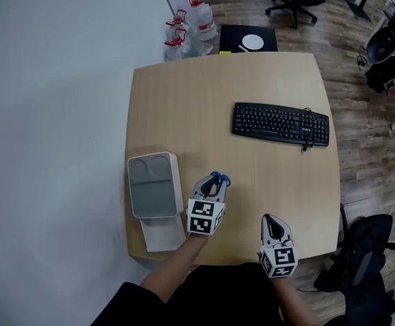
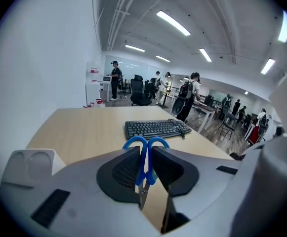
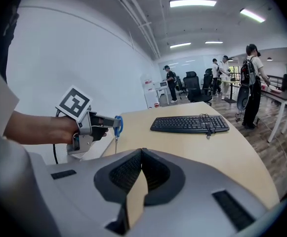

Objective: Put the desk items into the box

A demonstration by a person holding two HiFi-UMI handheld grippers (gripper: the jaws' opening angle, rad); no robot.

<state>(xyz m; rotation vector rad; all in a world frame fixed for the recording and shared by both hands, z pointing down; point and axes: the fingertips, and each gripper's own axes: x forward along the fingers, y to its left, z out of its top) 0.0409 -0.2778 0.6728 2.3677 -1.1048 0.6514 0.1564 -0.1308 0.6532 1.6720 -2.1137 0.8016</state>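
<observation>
Scissors sit pinched in the left gripper; the right gripper is closed, empty. Next, drop them into the box.

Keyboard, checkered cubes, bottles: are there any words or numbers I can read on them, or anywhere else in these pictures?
No text can be read anywhere in these views.
Keyboard: key letters too small to read.
Marker cubes: black-and-white square patterns only, no words or numbers.
Water bottles: labels too small and blurred to read.
</observation>
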